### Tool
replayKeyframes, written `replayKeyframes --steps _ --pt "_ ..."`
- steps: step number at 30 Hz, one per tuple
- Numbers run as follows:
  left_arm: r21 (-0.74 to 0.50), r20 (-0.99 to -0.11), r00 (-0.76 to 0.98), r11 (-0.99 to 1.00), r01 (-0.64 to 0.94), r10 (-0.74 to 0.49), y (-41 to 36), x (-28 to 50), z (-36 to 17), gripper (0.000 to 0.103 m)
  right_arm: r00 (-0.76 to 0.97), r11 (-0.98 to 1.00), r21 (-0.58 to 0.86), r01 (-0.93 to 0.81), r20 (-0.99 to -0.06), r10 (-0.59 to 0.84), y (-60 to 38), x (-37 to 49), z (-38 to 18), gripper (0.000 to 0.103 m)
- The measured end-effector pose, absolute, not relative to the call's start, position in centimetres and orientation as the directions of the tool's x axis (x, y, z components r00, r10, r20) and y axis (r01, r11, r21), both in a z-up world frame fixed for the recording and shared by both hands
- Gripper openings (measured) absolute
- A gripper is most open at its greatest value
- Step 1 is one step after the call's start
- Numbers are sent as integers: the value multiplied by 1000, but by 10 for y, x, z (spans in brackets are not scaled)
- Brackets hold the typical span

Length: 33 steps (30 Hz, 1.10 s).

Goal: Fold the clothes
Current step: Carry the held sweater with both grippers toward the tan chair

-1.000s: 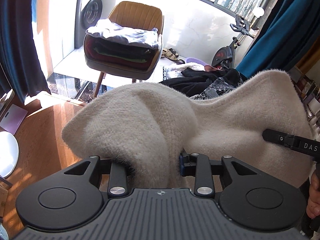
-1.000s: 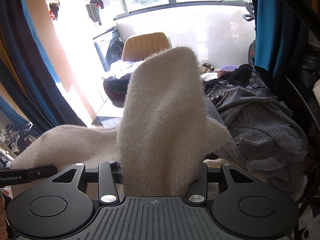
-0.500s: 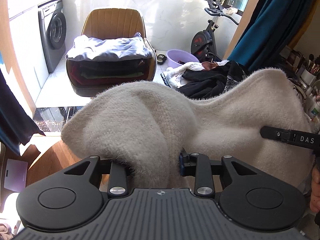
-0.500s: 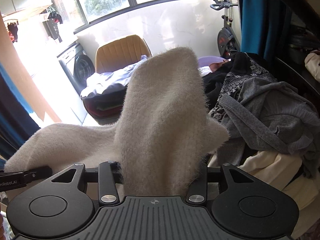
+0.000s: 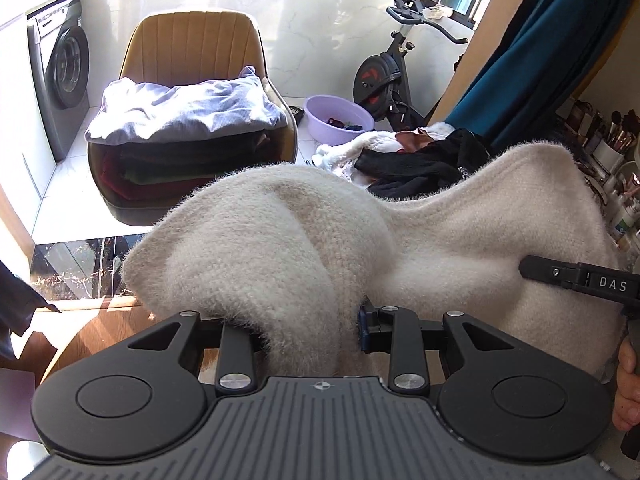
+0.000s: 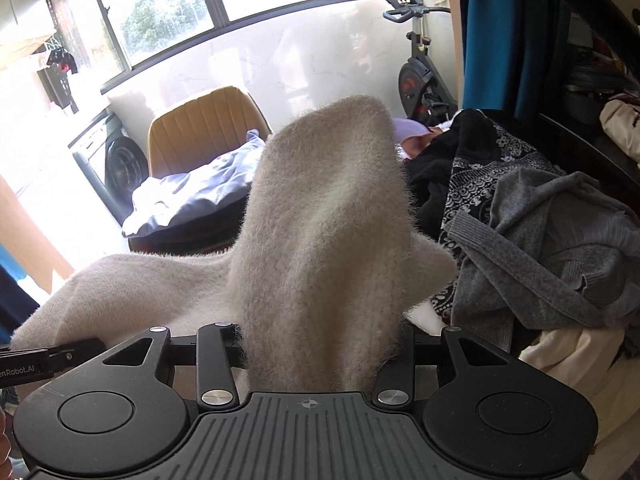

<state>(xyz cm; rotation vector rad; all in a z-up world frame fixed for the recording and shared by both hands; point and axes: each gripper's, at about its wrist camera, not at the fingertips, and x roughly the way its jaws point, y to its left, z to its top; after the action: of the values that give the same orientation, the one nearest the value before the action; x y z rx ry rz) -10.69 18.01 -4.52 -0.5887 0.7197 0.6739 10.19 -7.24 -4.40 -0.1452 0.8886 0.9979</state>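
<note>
Sunny balcony room behind, with a tan chair stacked with folded clothes. Both the left gripper and right gripper were clamped on the fuzzy cream sweater (fingers buried in fluff), which hung in the air stretched between them.

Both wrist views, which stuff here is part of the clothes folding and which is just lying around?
Part of the job:
cream fuzzy sweater, held by left tongs and right tongs
folded stack on the brown chair
unfolded clothes heap

Just lying about:
washing machine
exercise bike
purple basin
teal curtain
</note>
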Motion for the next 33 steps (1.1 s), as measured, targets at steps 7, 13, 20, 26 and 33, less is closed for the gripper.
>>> replayKeyframes --steps 7,13,20,26,33 --pt "-221 -757 561 676 -702 335 266 -30 -27 32 242 575 312 -756 -683 689 6 176 -44 39" --pt "-221 -746 572 684 -695 341 319 21 -25 32 256 583 320 -747 -671 696 63 239 -46 39" --pt "-271 -753 582 661 -699 307 375 46 -42 32 256 578 287 -764 -687 680 120 279 -51 39" --pt "-325 -752 604 649 -688 264 439 56 -59 32 278 594 243 -767 -708 649 182 290 -56 39" --pt "-379 -719 648 641 -668 251 555 42 -56 32 313 619 231 -751 -700 642 299 276 -47 39"
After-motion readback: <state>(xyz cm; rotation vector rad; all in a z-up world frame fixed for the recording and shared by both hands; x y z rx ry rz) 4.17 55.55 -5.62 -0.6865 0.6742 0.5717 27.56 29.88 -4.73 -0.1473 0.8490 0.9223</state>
